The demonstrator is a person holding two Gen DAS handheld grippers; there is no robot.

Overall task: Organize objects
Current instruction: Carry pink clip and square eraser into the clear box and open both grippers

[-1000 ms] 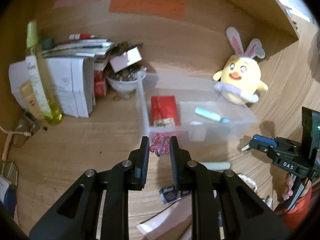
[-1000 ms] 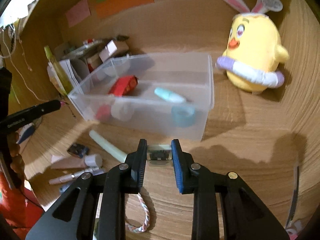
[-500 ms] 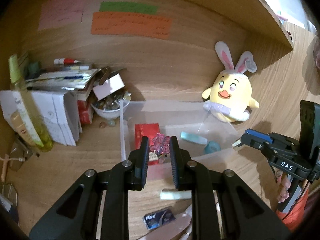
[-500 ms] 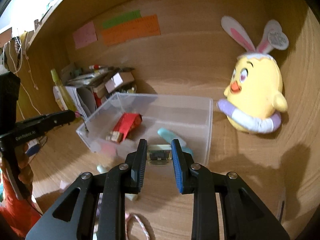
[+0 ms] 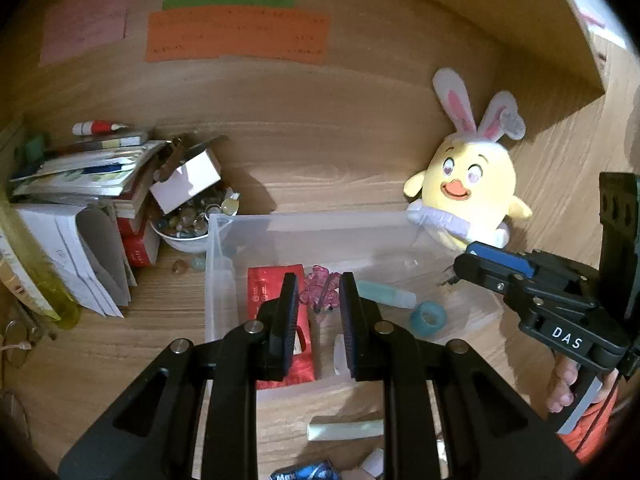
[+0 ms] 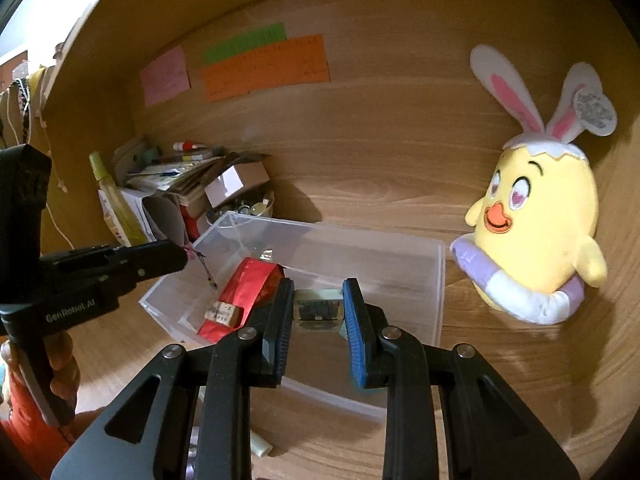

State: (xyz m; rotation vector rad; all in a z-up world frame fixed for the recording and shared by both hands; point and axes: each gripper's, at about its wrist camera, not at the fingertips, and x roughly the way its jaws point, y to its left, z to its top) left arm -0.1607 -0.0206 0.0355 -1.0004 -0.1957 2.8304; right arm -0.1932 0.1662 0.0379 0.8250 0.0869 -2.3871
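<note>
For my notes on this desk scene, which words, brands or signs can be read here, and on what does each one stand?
"DAS": on the right claw body, seen from the left wrist.
"GenRobot.AI": on the left claw body, seen from the right wrist.
Too blurred to read: orange note, red packet, heart tag on the plush chick's ear, blue wrapper.

Our left wrist view: looks forward, tilted down, along own fingers, from close above clear plastic bin (image 5: 304, 226), toward wooden back wall (image 5: 320, 128). Our right wrist view: same heading, close over bin's right end. Both share bin (image 6: 400, 252), yellow plush chick (image 5: 468, 196) (image 6: 536, 224), coloured wall notes (image 5: 236, 36) (image 6: 264, 66); each sees other gripper at frame edge.
</note>
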